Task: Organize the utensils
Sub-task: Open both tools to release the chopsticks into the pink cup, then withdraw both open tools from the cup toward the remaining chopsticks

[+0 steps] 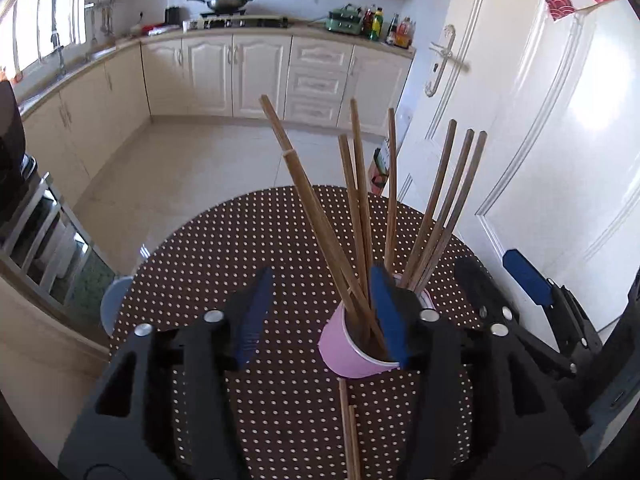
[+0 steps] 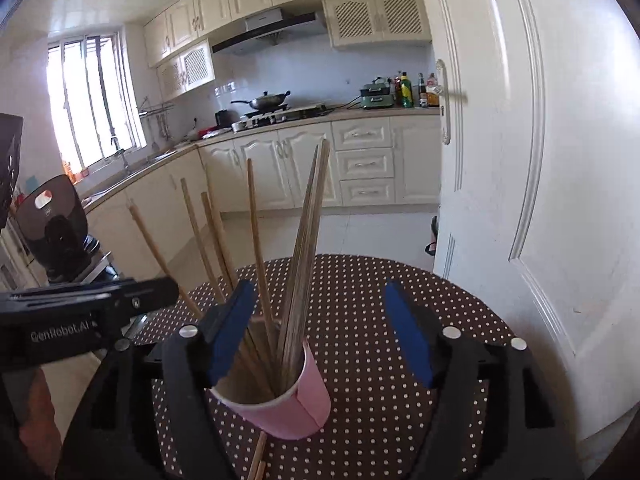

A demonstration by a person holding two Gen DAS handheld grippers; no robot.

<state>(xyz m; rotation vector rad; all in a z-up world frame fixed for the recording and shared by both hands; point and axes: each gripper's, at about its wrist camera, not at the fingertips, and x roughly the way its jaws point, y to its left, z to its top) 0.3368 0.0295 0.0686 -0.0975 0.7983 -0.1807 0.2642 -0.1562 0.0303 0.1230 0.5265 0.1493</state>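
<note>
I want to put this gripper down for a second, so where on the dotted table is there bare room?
The far half of the table, beyond the pink cup toward the white door, is bare, and so is its left side. It is crowded near the cup, where two loose chopsticks lie on the near side.

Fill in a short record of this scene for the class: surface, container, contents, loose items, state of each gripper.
surface: table, dotted cloth
container: pink cup, upright
contents: chopsticks, fanned out
loose items: two chopsticks on the table beside the cup
left gripper: open, empty
right gripper: open, empty
</note>
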